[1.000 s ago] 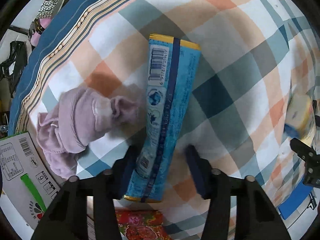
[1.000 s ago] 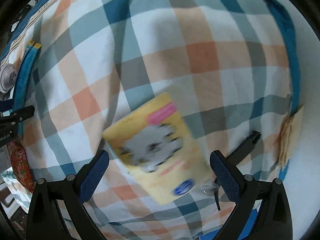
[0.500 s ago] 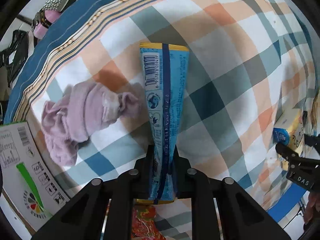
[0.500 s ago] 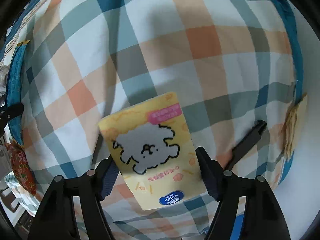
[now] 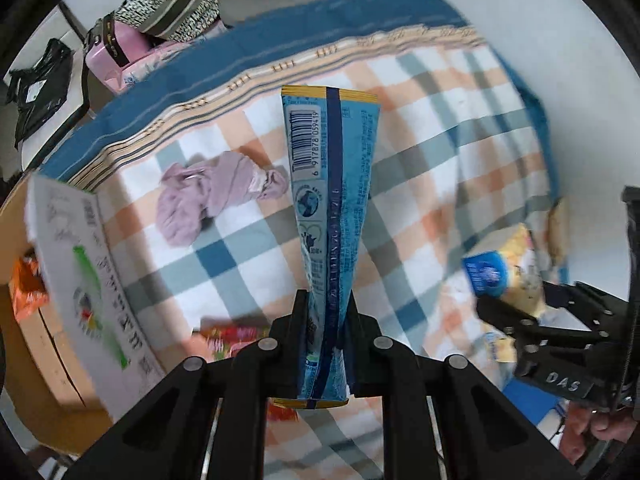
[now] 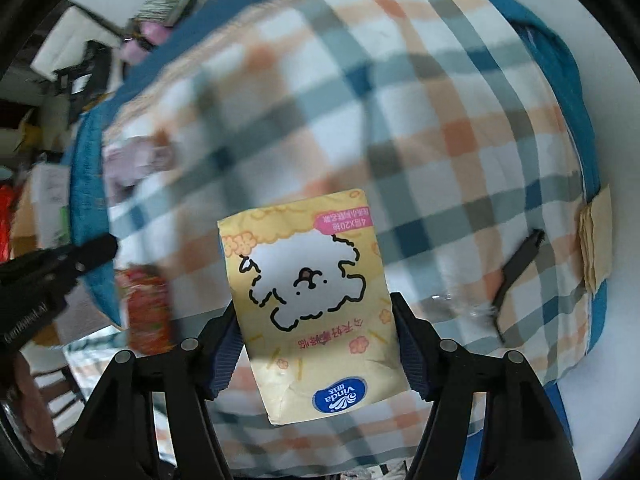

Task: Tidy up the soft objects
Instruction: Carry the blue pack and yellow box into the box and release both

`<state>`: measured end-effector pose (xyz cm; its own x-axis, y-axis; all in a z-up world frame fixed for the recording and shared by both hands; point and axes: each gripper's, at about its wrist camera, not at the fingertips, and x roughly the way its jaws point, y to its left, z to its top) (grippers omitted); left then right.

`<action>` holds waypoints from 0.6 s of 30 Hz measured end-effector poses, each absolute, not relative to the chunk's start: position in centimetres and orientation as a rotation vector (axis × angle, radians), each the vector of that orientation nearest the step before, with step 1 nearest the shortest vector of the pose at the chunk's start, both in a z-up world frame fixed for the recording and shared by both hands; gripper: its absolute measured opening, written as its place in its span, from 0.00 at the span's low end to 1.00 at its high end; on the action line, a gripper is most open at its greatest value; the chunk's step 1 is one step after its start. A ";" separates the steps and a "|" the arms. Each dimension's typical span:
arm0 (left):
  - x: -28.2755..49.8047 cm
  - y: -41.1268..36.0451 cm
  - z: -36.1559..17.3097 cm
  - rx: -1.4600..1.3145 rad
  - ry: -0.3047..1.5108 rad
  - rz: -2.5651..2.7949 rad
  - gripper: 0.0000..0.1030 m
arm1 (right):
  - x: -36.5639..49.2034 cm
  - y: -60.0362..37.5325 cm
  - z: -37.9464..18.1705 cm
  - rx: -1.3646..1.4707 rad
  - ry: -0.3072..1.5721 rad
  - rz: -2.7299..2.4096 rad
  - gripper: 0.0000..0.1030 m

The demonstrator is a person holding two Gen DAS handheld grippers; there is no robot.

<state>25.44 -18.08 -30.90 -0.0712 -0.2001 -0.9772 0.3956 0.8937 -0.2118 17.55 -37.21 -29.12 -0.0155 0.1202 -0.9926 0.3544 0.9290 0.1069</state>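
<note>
1. Since the earlier frames both packs have come up off the checked blanket point(image 5: 460, 128), which now lies well below and covers a bed.
2. A cardboard box point(image 5: 80, 280) stands by the bed's left edge; a printed flap hides its contents.
3. A crumpled pink cloth point(image 5: 208, 196) lies on the blanket.
4. The left gripper point(image 5: 326, 322) has its jaws pinched tight on the long blue pack point(image 5: 332, 208), which bears a barcode.
5. The right gripper point(image 6: 316, 344) has been closing its jaws; they now press both sides of the yellow tissue pack point(image 6: 312, 296), marked "Vinda", with a fluffy dog drawing.
</note>
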 end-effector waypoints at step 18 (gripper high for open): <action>24.9 3.0 -19.0 -0.082 1.427 -0.300 0.12 | 21.6 -13.4 -19.7 0.241 1.470 0.167 0.68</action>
<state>24.86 2.95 -19.03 0.1130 -0.2527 -0.9609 0.1553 0.9597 -0.2341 21.56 -13.35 -19.65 0.0962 0.2574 -0.9615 0.0357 0.9645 0.2618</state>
